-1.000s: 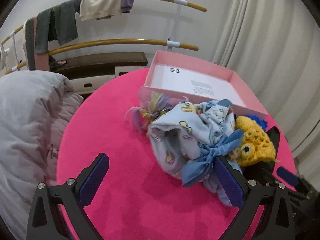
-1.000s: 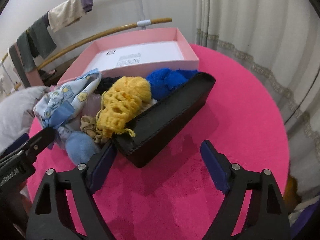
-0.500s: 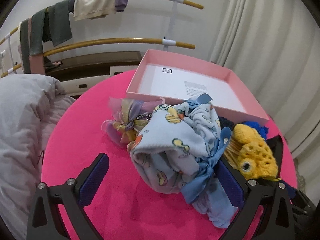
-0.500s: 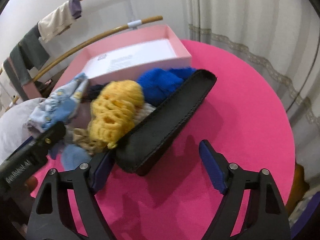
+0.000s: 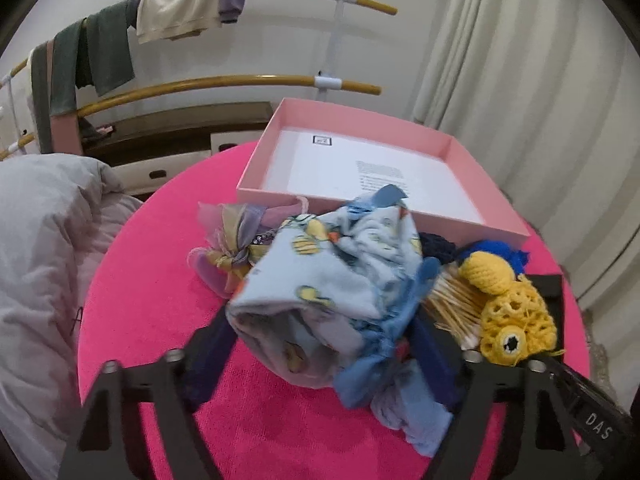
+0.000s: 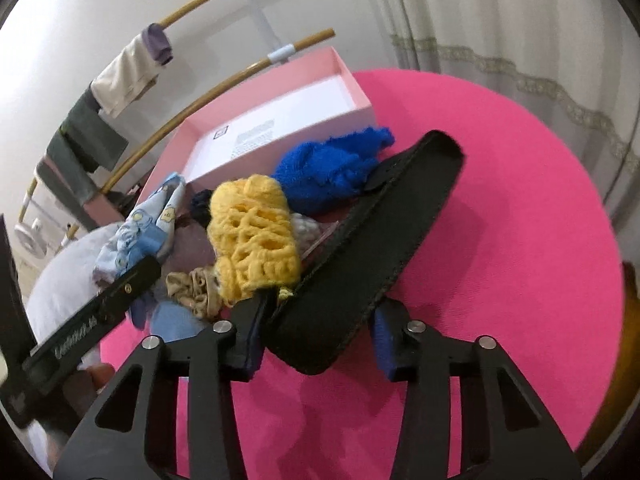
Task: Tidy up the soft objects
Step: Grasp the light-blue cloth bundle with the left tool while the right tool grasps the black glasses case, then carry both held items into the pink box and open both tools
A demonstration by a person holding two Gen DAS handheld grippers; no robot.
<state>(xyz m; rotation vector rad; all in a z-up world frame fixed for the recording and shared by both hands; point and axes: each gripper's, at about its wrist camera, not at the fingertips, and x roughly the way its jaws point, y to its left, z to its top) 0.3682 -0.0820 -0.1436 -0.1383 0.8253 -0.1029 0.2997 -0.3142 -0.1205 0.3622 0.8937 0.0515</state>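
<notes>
The left gripper (image 5: 320, 344), at the bottom centre of the left wrist view, has its jaws closed against both sides of the bundled pale blue printed fleece cloth (image 5: 332, 280), which lies at frame centre on the round pink table (image 5: 152, 280). The right gripper (image 6: 316, 336), at the bottom centre of the right wrist view, is clamped on the near wall of the black stitched tray (image 6: 376, 256), which runs diagonally toward the upper right.

The tray holds a yellow crocheted toy (image 6: 252, 236) and a blue fuzzy knit item (image 6: 332, 168). An open pink cardboard box (image 5: 360, 160) stands in the upper centre, just behind the cloth.

Handling, as judged:
- The fleece is light, limp and compressible; it will sag and trail. Grip the thick bunched middle, not a loose ribbon end.
- The crocheted toy is light and open-meshed; fingertips may snag in its loops.
- The tray appears stiff; hold it by its wall.
</notes>
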